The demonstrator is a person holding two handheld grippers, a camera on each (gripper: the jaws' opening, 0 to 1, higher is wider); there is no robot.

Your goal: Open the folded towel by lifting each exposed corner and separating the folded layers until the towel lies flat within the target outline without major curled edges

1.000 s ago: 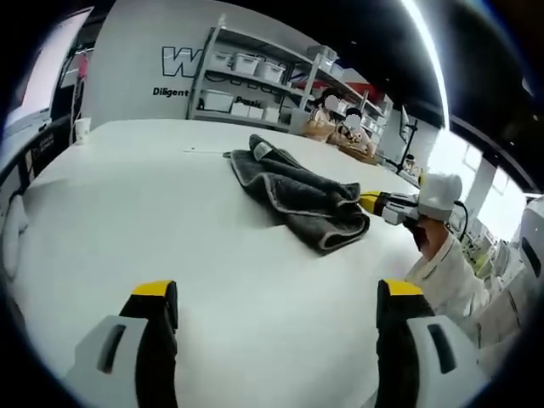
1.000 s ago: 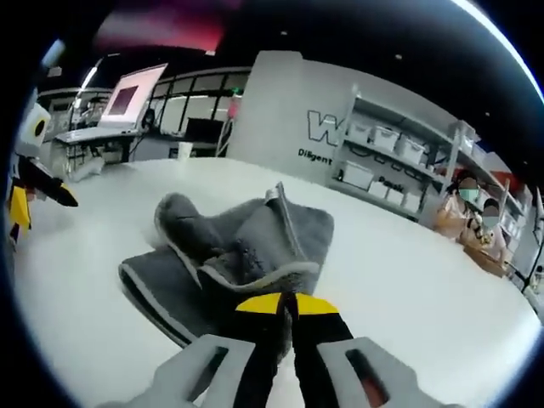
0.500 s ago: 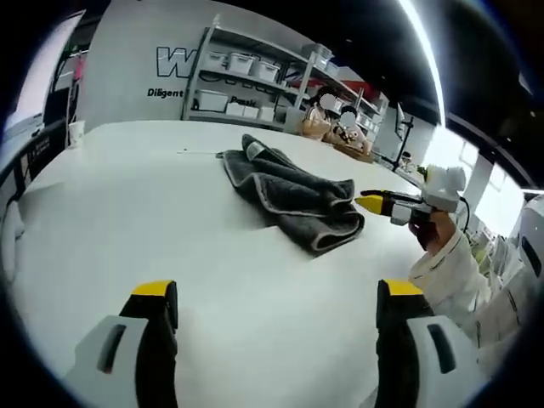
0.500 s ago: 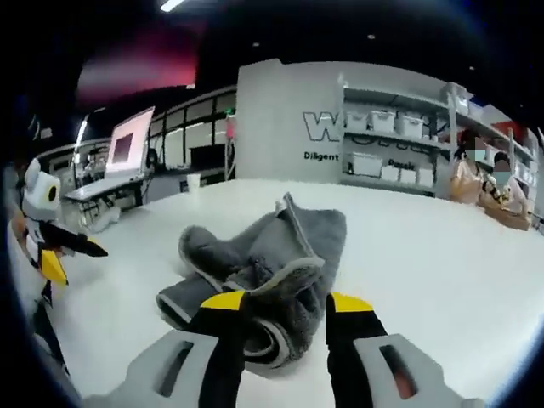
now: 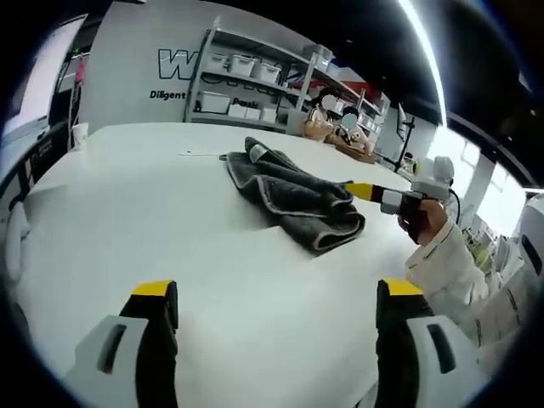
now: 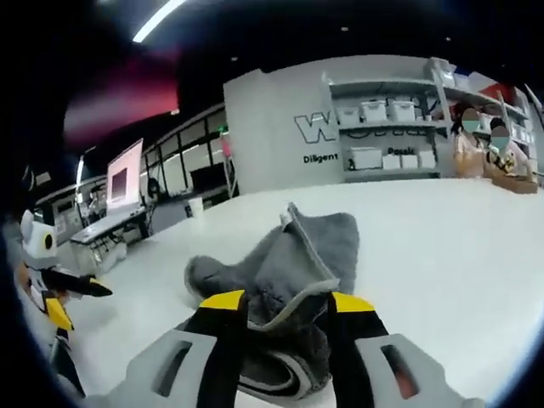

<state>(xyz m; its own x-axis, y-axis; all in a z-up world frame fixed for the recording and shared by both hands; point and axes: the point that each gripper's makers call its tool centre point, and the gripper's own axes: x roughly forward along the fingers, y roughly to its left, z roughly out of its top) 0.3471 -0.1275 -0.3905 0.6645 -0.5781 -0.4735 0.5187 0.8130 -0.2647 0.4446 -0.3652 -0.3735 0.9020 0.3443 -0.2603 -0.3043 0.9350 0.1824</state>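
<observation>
The grey towel point(image 5: 293, 197) lies crumpled and partly folded on the white table point(image 5: 127, 204), with a pale border along its edges. My left gripper point(image 5: 276, 293) hovers open over bare table, well short of the towel. My right gripper point(image 5: 359, 190), held by a hand, reaches the towel's right side. In the right gripper view, my right gripper point(image 6: 287, 303) is open, and a raised fold of the towel point(image 6: 293, 255) sits between its yellow tips. The left gripper point(image 6: 72, 293) appears at the far left of that view, apart from the towel.
Shelves with white bins point(image 5: 242, 68) stand behind the table, with seated people point(image 5: 336, 115) beside them. A cup point(image 5: 81, 130) sits near the table's far left edge. A monitor point(image 6: 123, 177) stands on a desk beyond. Bare table surrounds the towel.
My right gripper went from shut to open and has pushed in so that a towel fold lies between its jaws. The left gripper has stayed open and almost still.
</observation>
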